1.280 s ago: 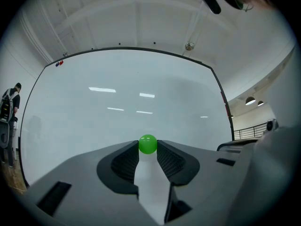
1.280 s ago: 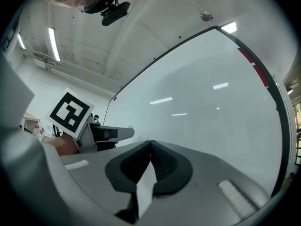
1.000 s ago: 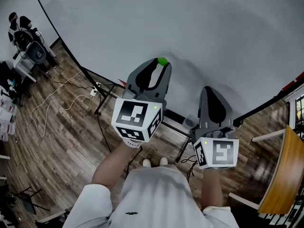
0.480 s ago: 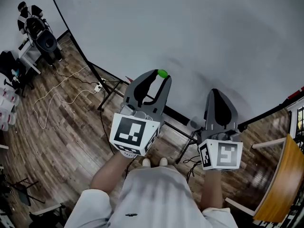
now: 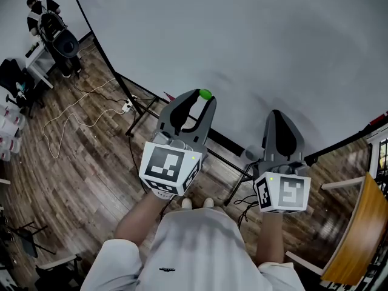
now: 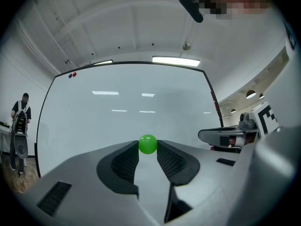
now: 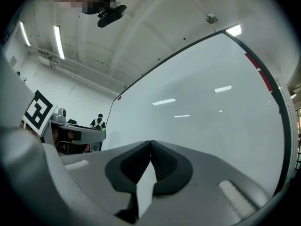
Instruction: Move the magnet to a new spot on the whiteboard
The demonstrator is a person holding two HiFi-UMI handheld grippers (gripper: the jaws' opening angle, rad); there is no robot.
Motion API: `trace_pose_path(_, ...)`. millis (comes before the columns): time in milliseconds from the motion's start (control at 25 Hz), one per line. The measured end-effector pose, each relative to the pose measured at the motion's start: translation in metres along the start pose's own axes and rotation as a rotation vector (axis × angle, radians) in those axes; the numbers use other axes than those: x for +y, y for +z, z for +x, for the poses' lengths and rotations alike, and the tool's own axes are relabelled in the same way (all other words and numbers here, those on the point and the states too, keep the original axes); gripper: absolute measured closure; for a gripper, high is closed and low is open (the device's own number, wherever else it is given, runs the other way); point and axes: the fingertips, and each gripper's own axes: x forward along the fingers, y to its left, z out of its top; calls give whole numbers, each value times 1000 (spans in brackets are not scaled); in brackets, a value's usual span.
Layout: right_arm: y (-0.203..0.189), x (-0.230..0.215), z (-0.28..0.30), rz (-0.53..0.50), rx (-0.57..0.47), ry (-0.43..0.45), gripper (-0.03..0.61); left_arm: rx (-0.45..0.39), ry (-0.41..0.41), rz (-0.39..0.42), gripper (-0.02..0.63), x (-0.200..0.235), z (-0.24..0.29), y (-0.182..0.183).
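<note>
Barely anything's shifted against the whiteboard (image 5: 254,41). The left gripper (image 6: 147,146) still pinches the green magnet (image 5: 206,94) at its tips, low in front of the board (right gripper (image 7: 150,146) closed, empty). Mid-carry I'd say, not stuck down yet.

The whiteboard (image 5: 242,41) runs past the top edge; the far-off person (image 5: 40,10) is too small to make out.

Glossy smooth whiteboard (image 5: 242,35), shiny green plastic magnet (image 5: 206,94), wood-grain plank floor (image 5: 79,162)
</note>
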Motion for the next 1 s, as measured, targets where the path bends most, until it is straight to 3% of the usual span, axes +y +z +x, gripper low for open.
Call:
trace_pose_path(480, -4, -5, -1, -2, 27, -33, 568, 22, -12, -39, 491, 7, 18, -17)
trace_pose_path(720, -15, -7, -9, -12, 61, -61, 568, 57, -24, -89, 491, 10, 26, -50)
trace_pose_path(1000, -45, -6, -5, -1, 117, -43, 568, 70, -40, -80, 491, 12, 42, -85)
